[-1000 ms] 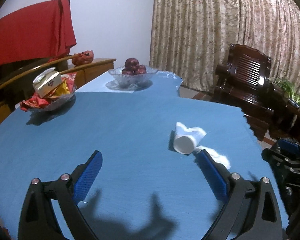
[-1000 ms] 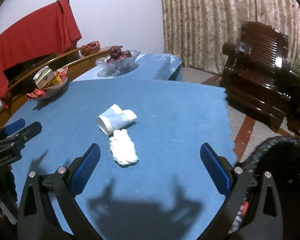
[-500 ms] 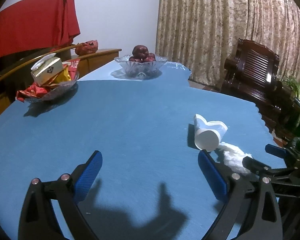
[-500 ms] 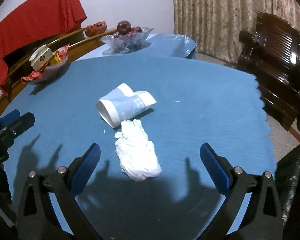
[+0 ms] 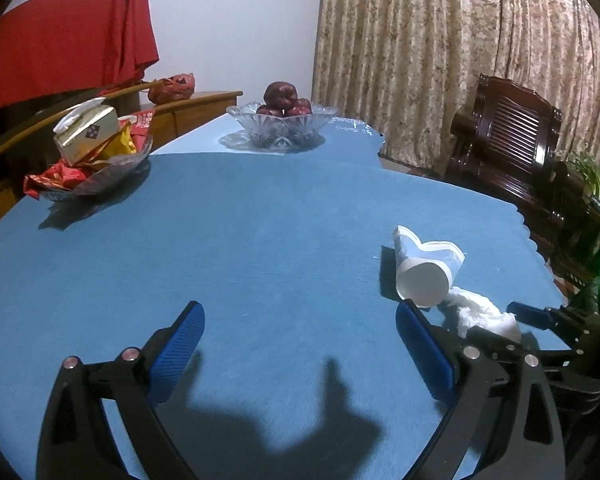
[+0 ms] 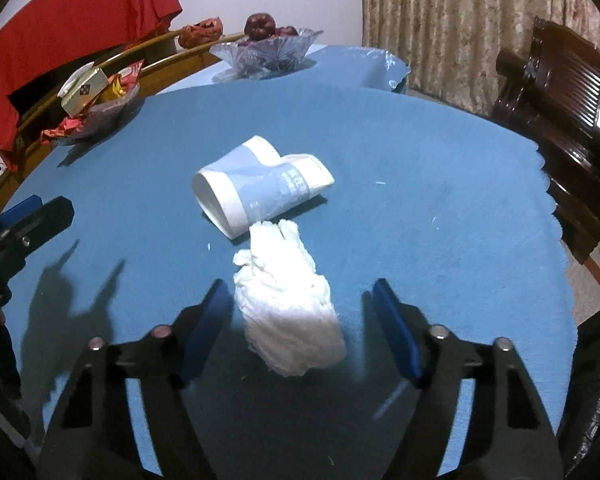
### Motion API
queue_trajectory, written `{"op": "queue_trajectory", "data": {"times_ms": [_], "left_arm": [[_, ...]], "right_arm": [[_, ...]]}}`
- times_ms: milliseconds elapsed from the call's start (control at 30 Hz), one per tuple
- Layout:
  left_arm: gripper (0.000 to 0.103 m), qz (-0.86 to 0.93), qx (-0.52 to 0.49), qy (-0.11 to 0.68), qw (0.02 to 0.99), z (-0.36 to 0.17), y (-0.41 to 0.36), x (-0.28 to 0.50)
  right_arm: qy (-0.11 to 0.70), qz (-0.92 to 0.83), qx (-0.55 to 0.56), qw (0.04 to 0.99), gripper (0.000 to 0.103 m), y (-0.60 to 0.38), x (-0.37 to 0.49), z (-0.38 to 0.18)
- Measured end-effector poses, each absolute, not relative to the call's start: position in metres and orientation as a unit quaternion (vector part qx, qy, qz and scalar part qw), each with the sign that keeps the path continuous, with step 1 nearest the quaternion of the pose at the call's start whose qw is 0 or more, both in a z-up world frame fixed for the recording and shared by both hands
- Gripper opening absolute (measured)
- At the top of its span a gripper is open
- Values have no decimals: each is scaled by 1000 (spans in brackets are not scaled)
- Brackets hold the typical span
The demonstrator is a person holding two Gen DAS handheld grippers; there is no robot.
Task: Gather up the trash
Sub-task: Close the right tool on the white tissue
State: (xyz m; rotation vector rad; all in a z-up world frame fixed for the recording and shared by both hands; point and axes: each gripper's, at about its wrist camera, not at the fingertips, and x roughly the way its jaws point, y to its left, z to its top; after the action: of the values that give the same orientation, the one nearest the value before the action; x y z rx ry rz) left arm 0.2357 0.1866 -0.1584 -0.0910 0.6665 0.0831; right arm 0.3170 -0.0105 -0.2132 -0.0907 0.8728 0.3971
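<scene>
Fingers of your right gripper [image 6: 300, 328] are spread wide, bracketing the crumpled white tissue [image 6: 290, 312] on the blue tablecloth [image 6: 440, 168] without touching it. Your left gripper [image 5: 296, 340] is equally wide and holds nothing; it hovers over bare cloth, with the crushed paper cup [image 5: 422, 270] lying on its side just beyond its right finger, touching the tissue. Farther back stand a snack dish [image 5: 92, 172] and a glass fruit bowl [image 5: 282, 122].

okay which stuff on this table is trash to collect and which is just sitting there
Trash: crumpled tissue, between the open right gripper fingers; crushed paper cup beside it.

Just there: glass fruit bowl, snack dish, wooden chair, red cloth.
</scene>
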Motion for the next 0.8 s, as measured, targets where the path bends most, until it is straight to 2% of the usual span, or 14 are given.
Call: {"op": "queue_trajectory", "data": {"times_ms": [133,233,800], "left_arm": [[94,39,-46,328,943,-159,184,239],[94,33,-44,329,943,-160,179,243],[94,-34,-31,337,940,-165,121,298]], "right_arm": [[426,206,-46,880,36,-8,317,-215],[422,211,-45,881,26,-8,314,-213],[393,166,-7,904,23,-69,329,-190]]}}
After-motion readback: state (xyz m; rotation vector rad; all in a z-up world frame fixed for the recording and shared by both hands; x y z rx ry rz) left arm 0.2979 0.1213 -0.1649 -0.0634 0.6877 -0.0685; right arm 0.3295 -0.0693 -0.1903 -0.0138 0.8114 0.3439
